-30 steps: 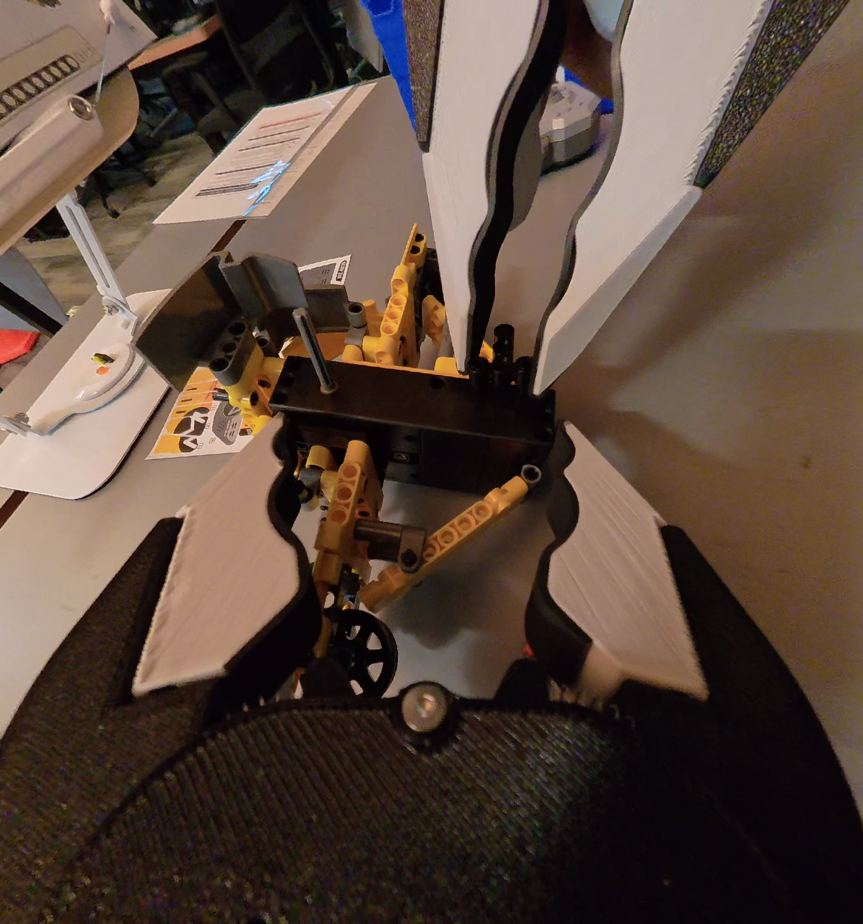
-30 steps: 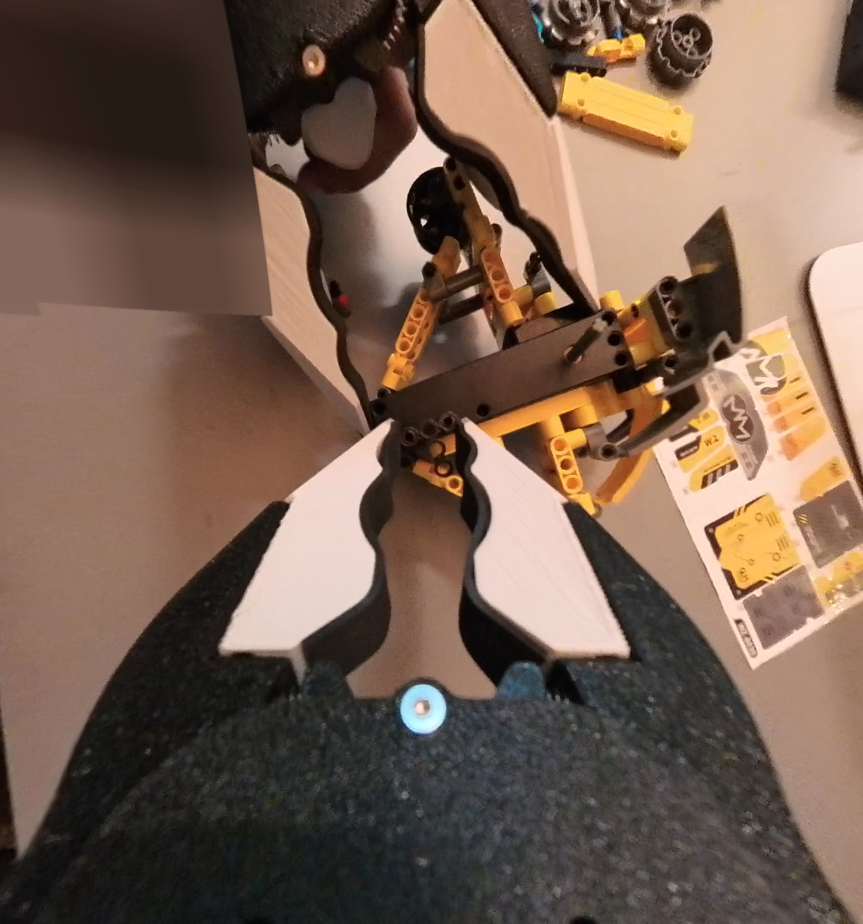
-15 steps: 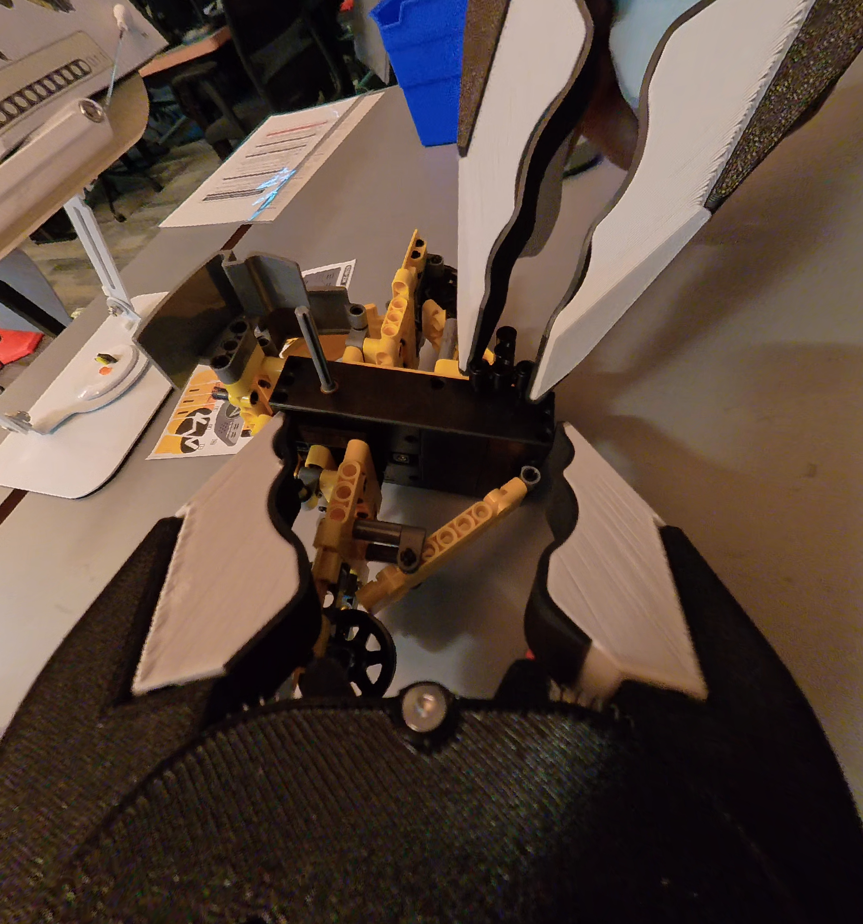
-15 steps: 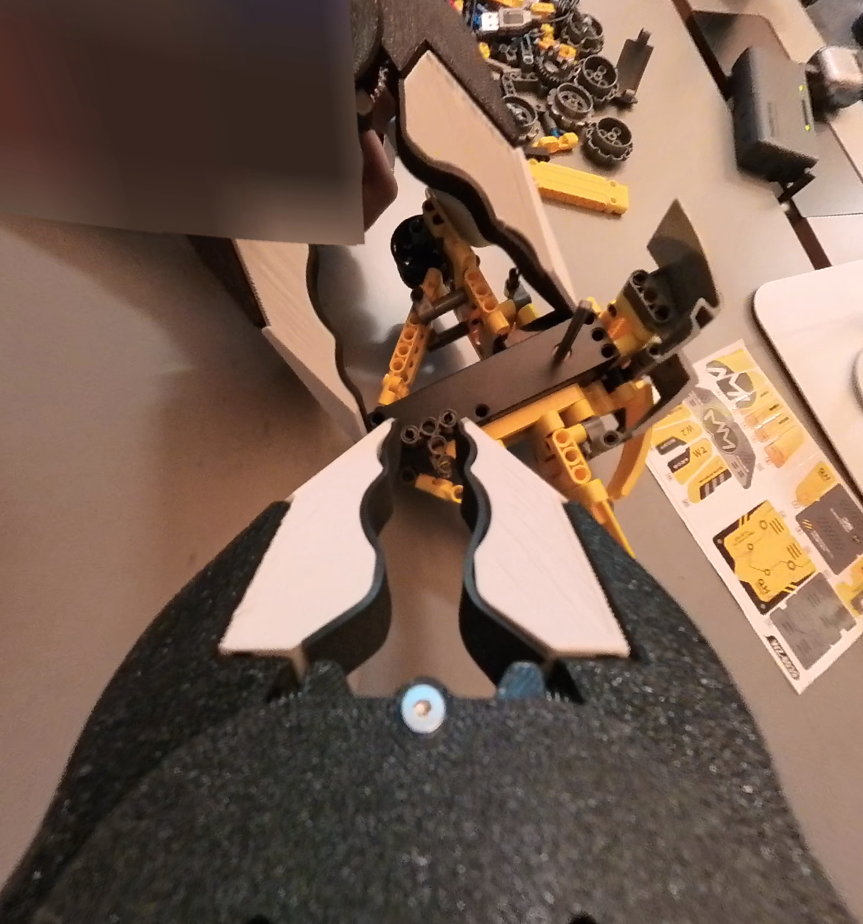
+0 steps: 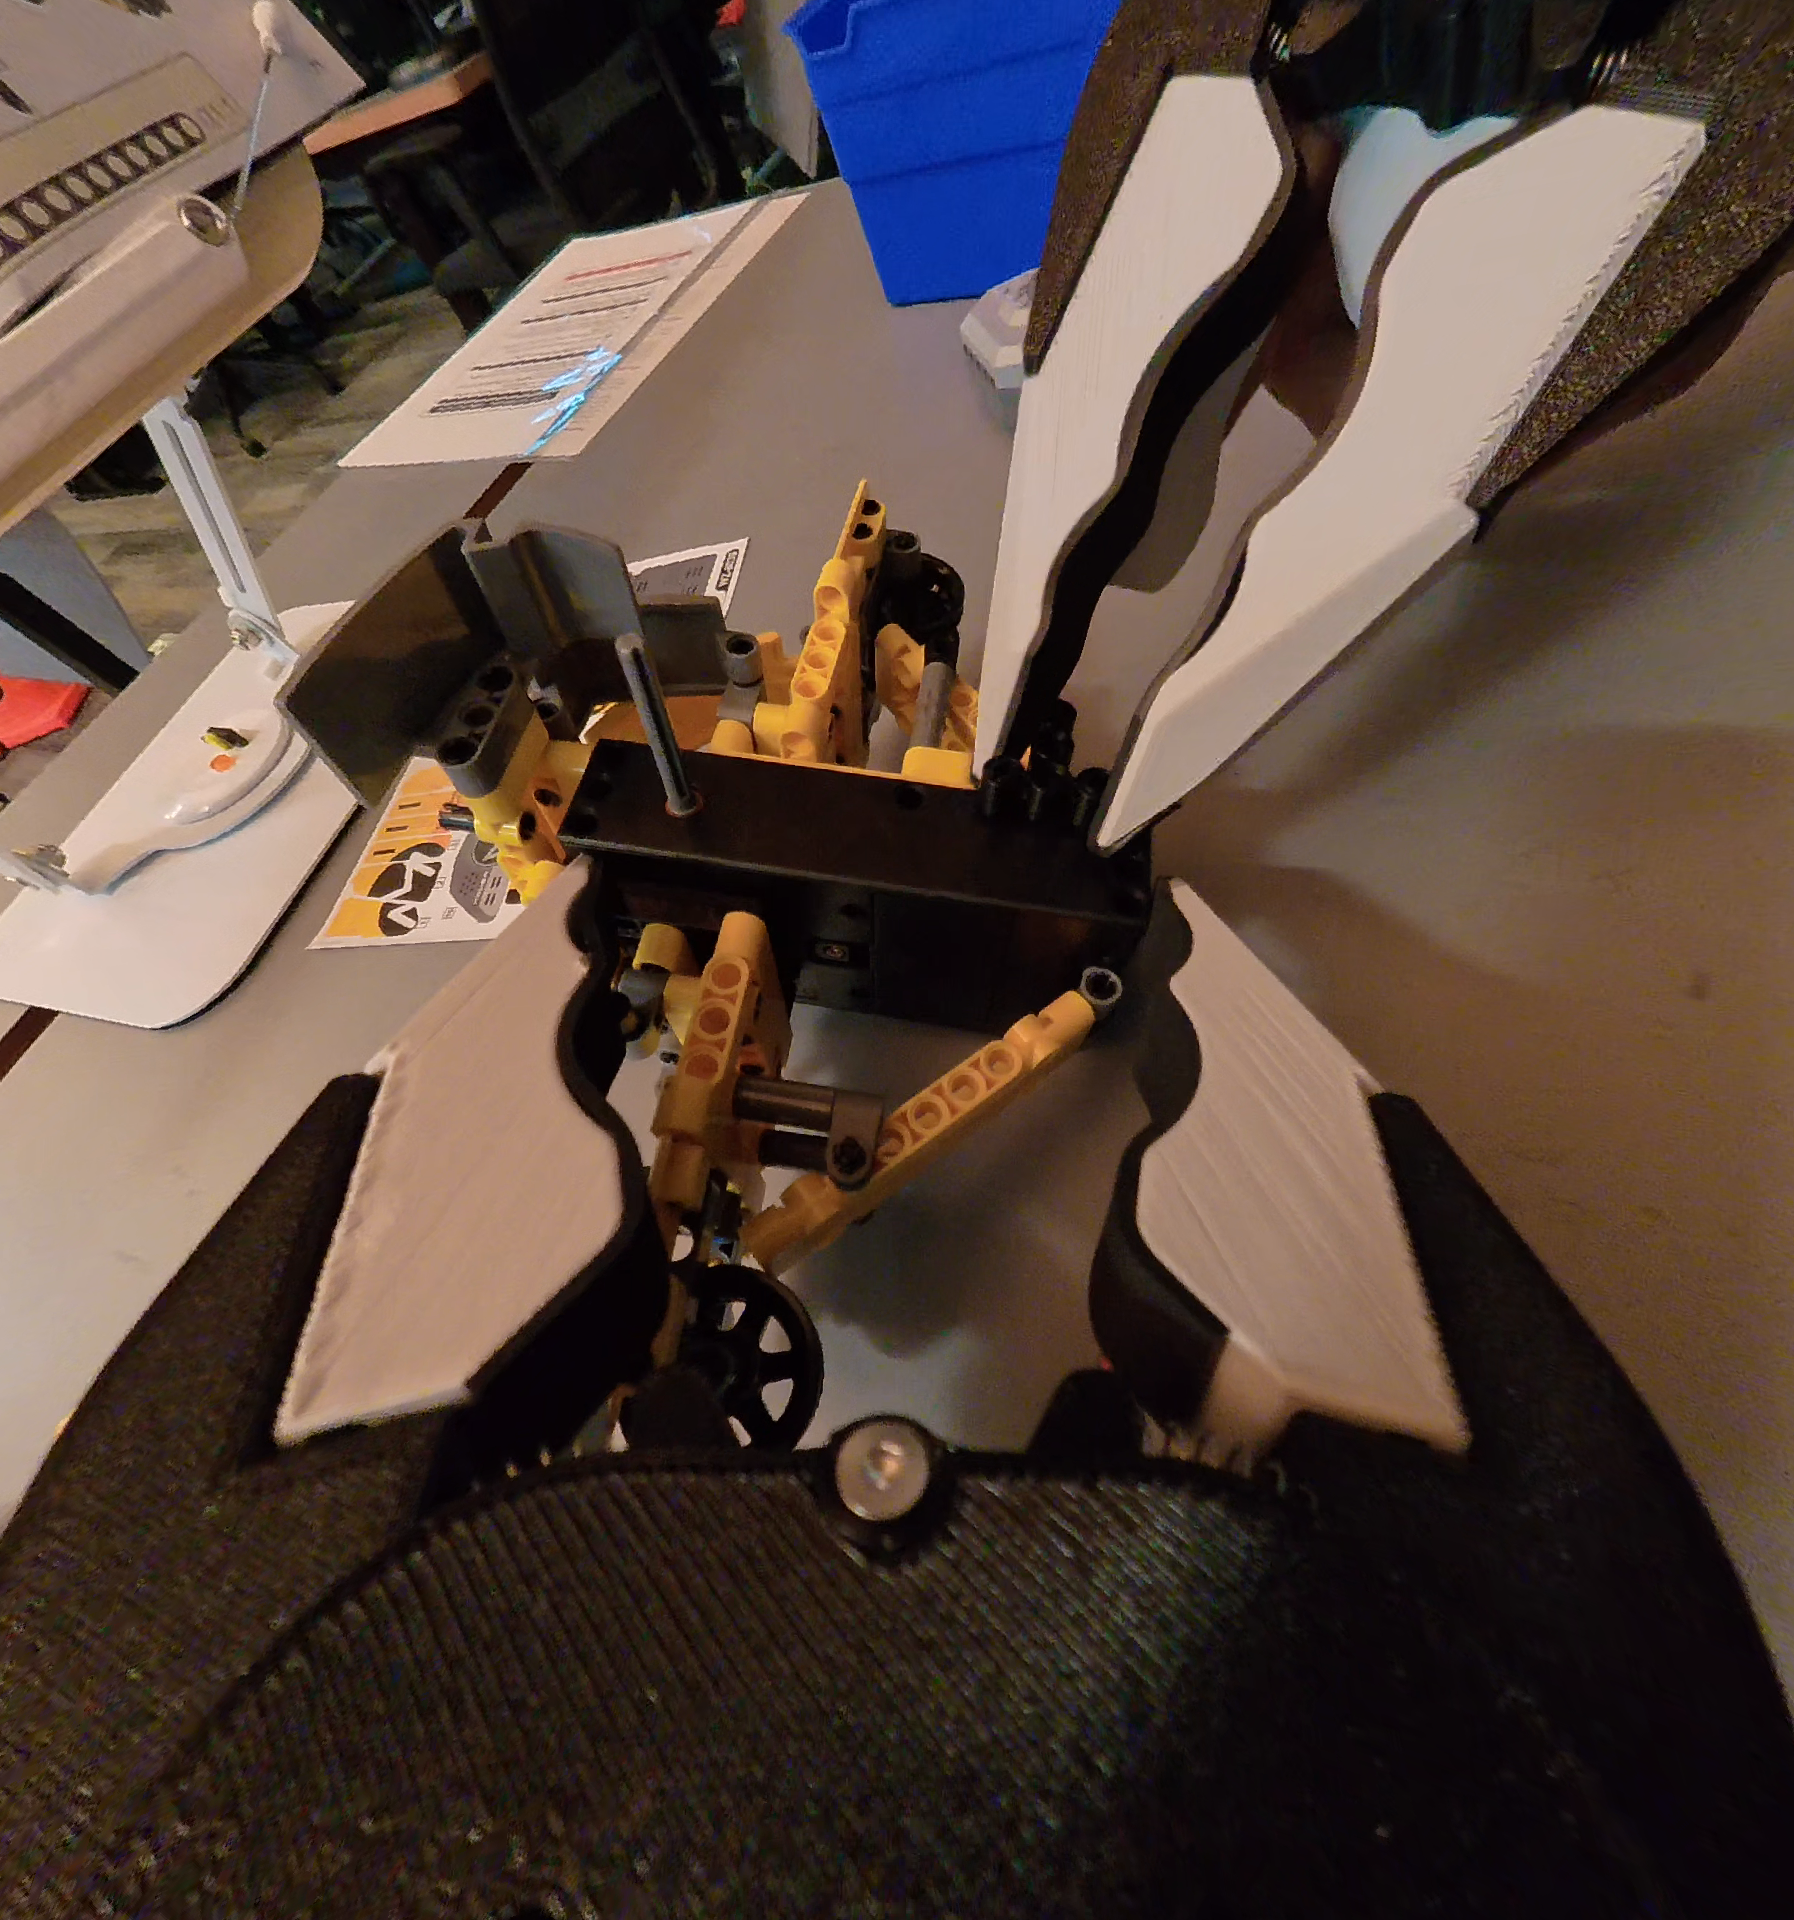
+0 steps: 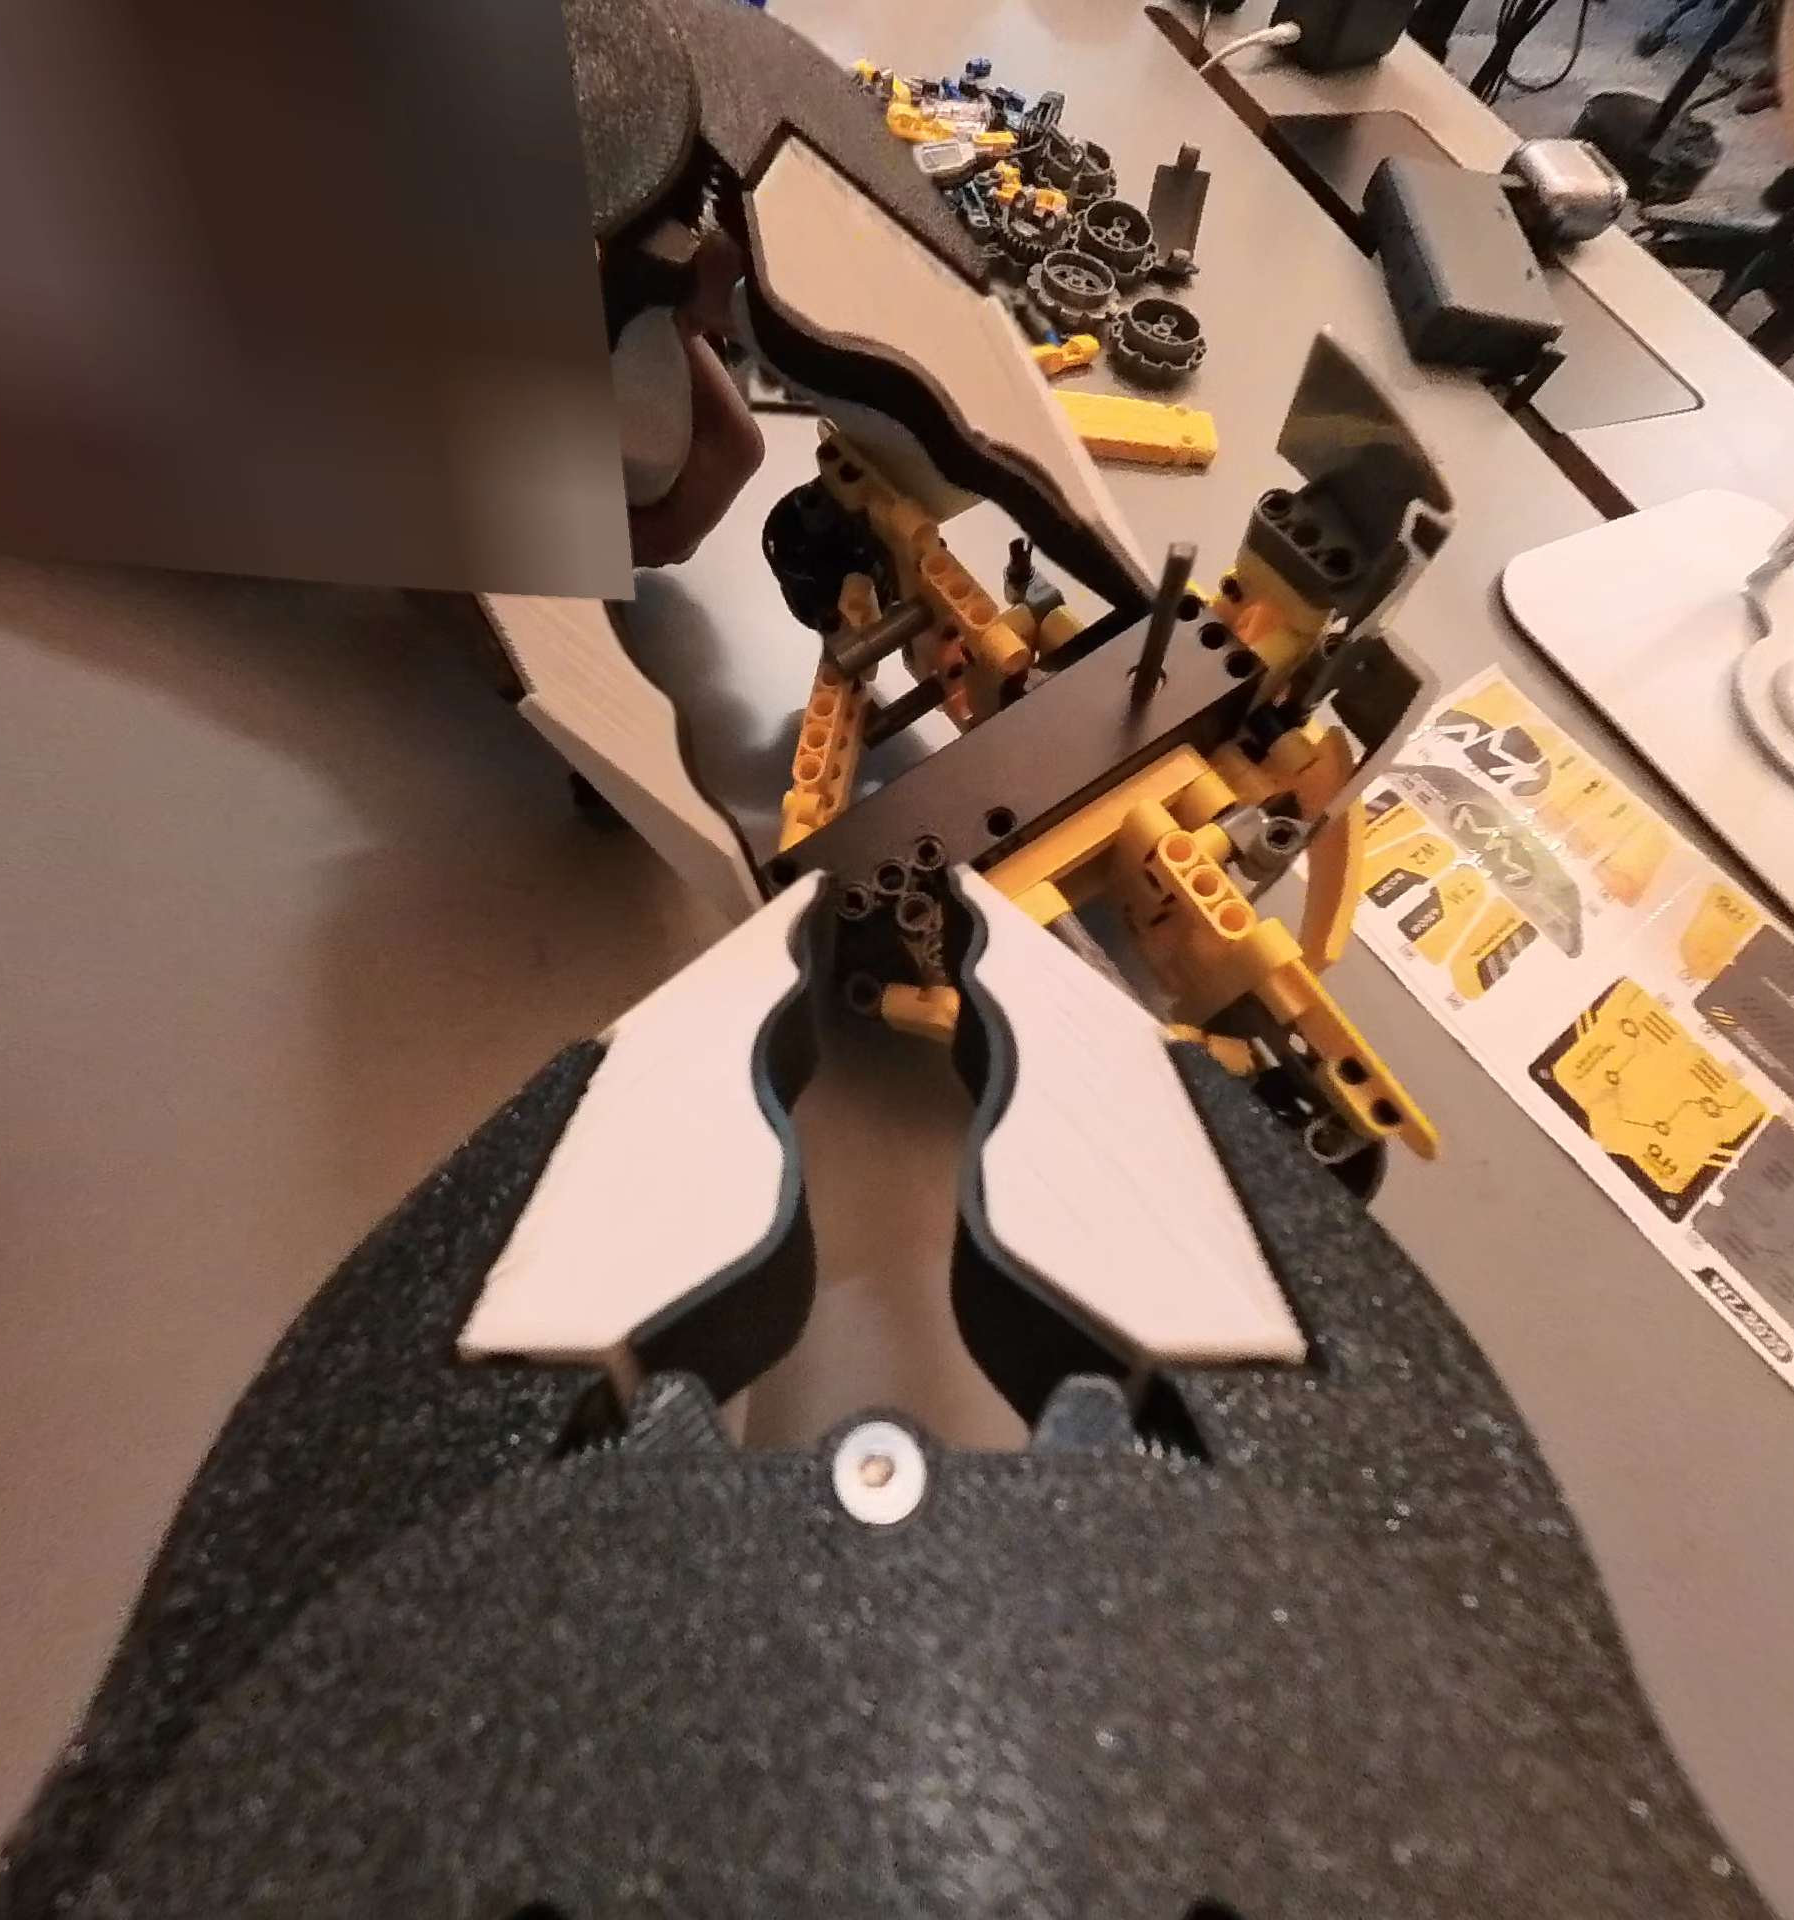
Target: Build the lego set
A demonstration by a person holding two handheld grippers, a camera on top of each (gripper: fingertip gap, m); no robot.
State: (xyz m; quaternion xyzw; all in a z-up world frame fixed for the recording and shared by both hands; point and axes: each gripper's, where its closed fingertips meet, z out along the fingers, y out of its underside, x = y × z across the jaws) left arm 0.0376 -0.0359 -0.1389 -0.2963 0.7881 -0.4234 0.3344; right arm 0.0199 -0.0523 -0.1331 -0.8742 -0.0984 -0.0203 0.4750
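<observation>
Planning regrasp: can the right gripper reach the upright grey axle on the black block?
Likely not yet: right gripper is shut on the black pins; the grey axle itself stands unobstructed above.

1. The toy digger [image 5: 851, 862] was yellow and black, half built, with a long black block across its middle.
2. It sat above the grey table [image 5: 1495, 935], held at both ends.
3. A thin grey stick [image 5: 654, 727] stood up from the block.

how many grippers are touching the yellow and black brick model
2. The left gripper clamps the two ends of the model's black block. The right gripper is closed on the black pins at one end of that block.
</observation>
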